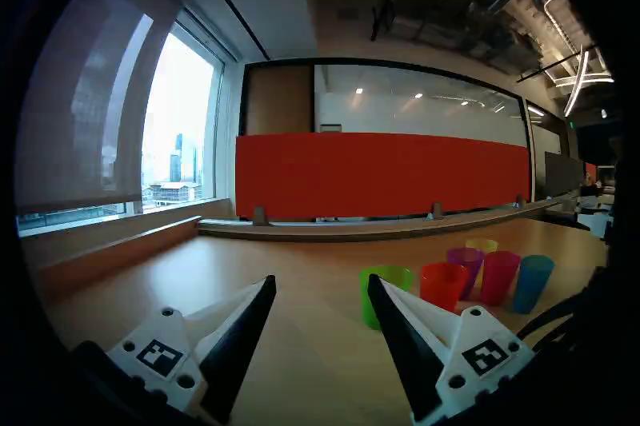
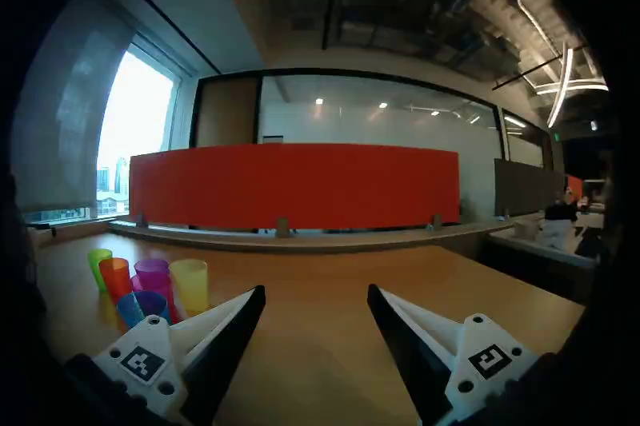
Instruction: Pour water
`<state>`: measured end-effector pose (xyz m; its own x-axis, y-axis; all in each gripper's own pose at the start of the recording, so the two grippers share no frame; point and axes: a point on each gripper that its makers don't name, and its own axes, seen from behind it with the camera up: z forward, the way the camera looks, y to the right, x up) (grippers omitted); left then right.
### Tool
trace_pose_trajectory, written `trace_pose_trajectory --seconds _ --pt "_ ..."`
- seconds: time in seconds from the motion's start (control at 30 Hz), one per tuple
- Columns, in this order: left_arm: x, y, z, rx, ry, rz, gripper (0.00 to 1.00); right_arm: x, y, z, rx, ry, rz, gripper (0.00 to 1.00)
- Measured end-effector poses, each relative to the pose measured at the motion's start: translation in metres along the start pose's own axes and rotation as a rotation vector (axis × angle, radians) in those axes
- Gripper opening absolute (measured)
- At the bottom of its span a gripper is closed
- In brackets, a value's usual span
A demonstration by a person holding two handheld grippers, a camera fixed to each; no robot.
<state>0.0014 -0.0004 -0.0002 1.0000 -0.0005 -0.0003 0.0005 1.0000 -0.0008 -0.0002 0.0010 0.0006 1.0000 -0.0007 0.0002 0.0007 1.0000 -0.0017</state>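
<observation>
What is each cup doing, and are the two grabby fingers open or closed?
Green cup: upright.
Red cup: upright.
Purple cup: upright.
Yellow cup: upright, partly hidden.
Pink cup: upright.
Blue cup: upright.
Left gripper: fingers open, holding nothing.
Right gripper: fingers open, holding nothing.

Left gripper view: low over worktop (image 1: 304, 266), facing red partition (image 1: 384, 174), cups (image 1: 444, 286) near right | Right gripper view: similarly low, same facing, cups near left | Shared: red partition, cups, worktop
</observation>
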Motion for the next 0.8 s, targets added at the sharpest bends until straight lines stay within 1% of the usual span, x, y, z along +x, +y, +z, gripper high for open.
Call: trace_pose_trajectory --seconds 0.17,0.27,0.47,0.67,0.8 --pt "0.000 0.000 0.000 -0.003 -0.003 0.000 0.85 0.000 0.005 0.001 -0.012 -0.002 -0.007 0.99" --pt "-0.002 0.001 0.000 -0.007 -0.011 0.000 0.85 0.007 0.005 0.000 -0.011 0.003 -0.008 0.99" --pt "0.003 0.004 0.001 -0.027 -0.024 0.025 0.85 0.023 0.004 -0.001 -0.007 0.002 -0.006 0.99" --pt "0.025 0.012 0.002 -0.068 -0.023 0.023 0.85 0.036 -0.001 -0.001 0.006 -0.029 -0.019 0.99" --pt "0.044 0.012 0.004 -0.089 -0.025 0.020 0.85 0.052 -0.006 -0.001 0.020 -0.043 -0.020 0.99"
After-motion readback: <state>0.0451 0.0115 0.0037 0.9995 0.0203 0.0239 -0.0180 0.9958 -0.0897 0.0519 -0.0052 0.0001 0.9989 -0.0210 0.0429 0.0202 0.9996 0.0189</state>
